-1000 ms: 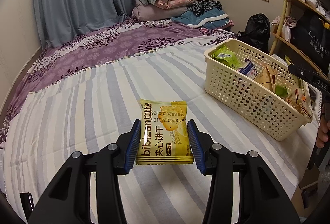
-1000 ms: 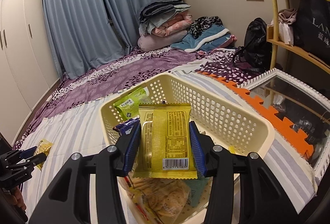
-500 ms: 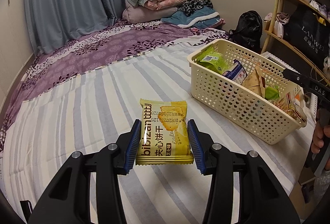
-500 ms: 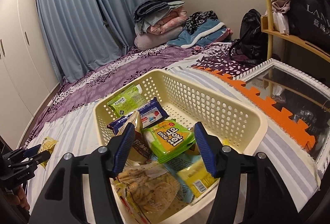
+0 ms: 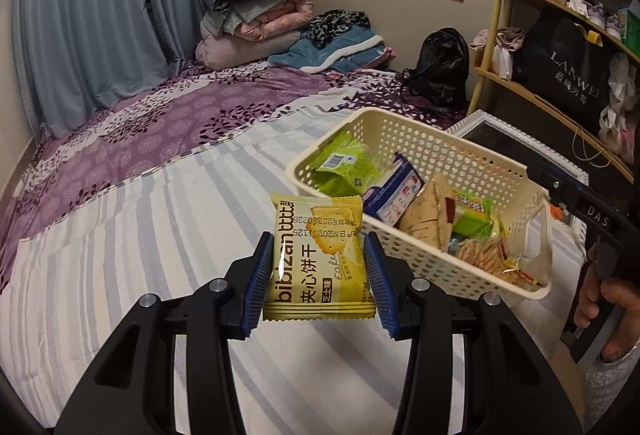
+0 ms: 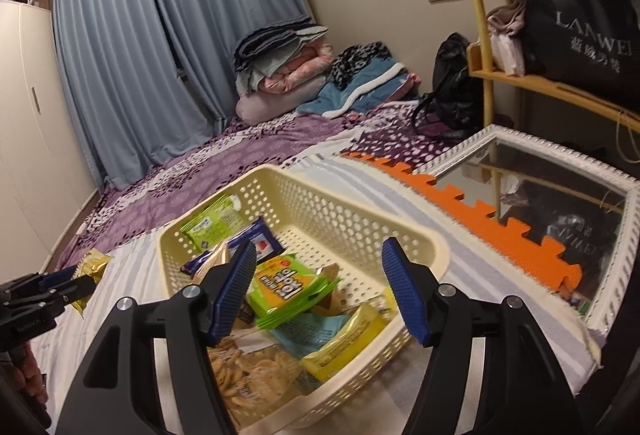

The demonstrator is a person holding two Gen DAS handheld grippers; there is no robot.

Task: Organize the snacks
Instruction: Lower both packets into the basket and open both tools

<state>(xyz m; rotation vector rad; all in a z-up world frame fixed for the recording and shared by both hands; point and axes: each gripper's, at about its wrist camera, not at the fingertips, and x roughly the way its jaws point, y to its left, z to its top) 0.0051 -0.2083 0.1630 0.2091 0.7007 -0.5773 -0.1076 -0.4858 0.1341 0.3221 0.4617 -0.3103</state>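
Through my left wrist camera, my left gripper (image 5: 318, 285) is pinching a yellow biscuit packet (image 5: 319, 259) between its blue fingers (image 5: 256, 285), holding it upright above the striped bed sheet (image 5: 120, 275), just beside the cream basket (image 5: 400, 247) of snacks. At the right edge my right hand (image 5: 608, 311) is gripping a black handle. Through my right wrist camera, my right gripper (image 6: 320, 289) is hanging over the basket (image 6: 416, 235), its fingers having just been opening with nothing between them; a green packet (image 6: 288, 291) and a yellow packet (image 6: 344, 343) are lying below, apparently loose.
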